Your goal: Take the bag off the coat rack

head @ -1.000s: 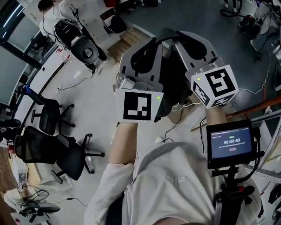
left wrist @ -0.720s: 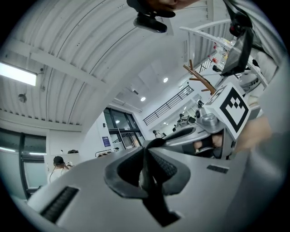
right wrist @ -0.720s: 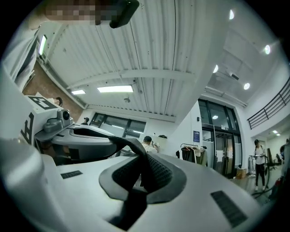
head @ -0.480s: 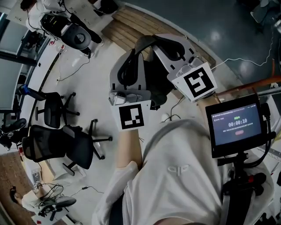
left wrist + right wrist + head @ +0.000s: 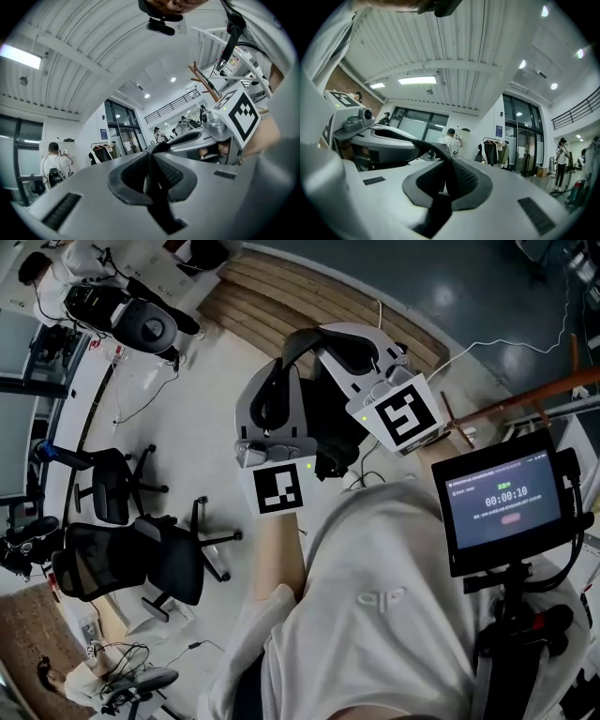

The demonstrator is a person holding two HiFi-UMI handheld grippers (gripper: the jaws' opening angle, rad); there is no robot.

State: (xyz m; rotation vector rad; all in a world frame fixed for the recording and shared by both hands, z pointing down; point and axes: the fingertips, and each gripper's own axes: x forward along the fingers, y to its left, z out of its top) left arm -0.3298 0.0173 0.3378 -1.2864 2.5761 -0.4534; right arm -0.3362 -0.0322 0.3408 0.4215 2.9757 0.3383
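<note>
Left gripper (image 5: pixel 152 151) and right gripper (image 5: pixel 443 152), fingers closed on nothing, have swung nearer the coat rack (image 5: pixel 202 82); no bag reached yet.

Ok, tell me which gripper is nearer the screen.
The right gripper: its marker cube sits beside the screen; the left gripper is farther off.

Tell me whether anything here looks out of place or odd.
Nothing looks spilled or broken. The only oddity: the left gripper and right gripper both point up toward the ceiling, jaws together on nothing, and no bag shows in any view. The wooden coat rack stands off to the side in the left gripper view.
</note>
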